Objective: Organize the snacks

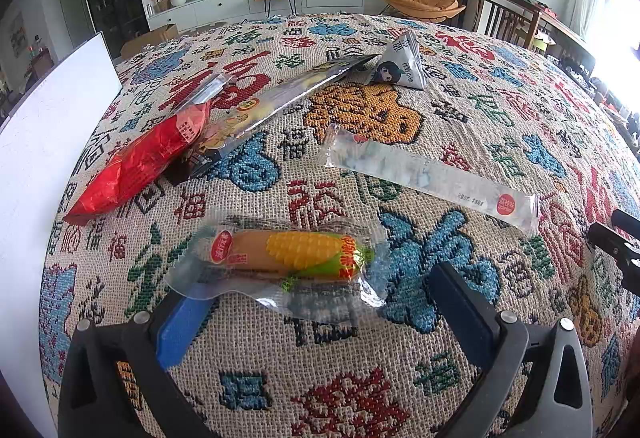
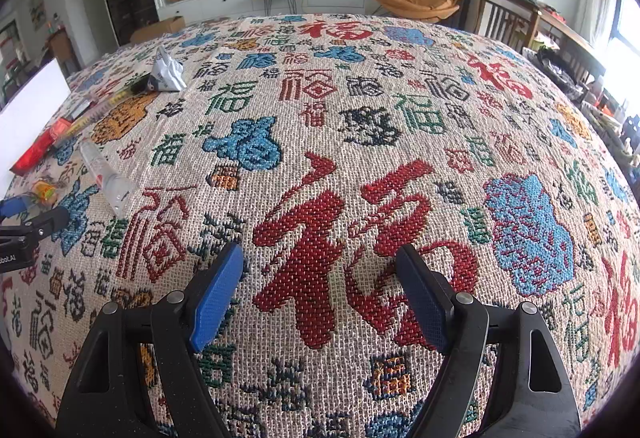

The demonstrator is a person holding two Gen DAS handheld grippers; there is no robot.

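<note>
Several snacks lie on the patterned tablecloth (image 1: 280, 358). A corn-print sausage in a clear wrapper (image 1: 288, 256) lies just ahead of my open left gripper (image 1: 320, 290), its near edge between the fingers. Beyond it are a red packet (image 1: 140, 162), a long silver packet (image 1: 280, 106), a long clear-white packet (image 1: 432, 178) and a pyramid-shaped packet (image 1: 400, 66). My right gripper (image 2: 320, 258) is open and empty over bare cloth (image 2: 360, 158), far right of the snacks. The snacks show small at the left in the right wrist view, with the clear-white packet (image 2: 106, 176) nearest.
A white board or box (image 1: 44, 142) stands along the table's left edge. The right gripper's tip (image 1: 616, 238) shows at the right edge of the left wrist view; the left gripper (image 2: 32, 222) shows at the left edge of the right wrist view. Chairs and a TV unit stand beyond the table.
</note>
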